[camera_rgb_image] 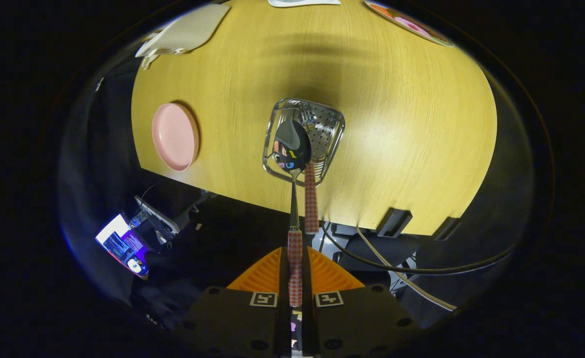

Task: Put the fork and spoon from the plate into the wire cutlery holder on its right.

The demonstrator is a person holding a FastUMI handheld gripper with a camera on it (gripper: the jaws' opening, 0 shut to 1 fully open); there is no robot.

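The spoon (293,149) is held up over the wire cutlery holder (304,140).

The gripper (295,278) has its two fingers squeezed tight on the spoon's red checked handle, one on each side. The spoon sticks straight out ahead of the fingers, and its shiny bowl hangs above the holder's open top. It is hard to tell if the bowl has gone inside yet. The fork (311,196) already stands in the holder, its checked handle leaning out just beside the spoon; the spoon's bowl hides part of its prongs. The holder sits on the yellow wooden table (412,124). The pink plate (174,136) lies well off to the holder's left with nothing on it.
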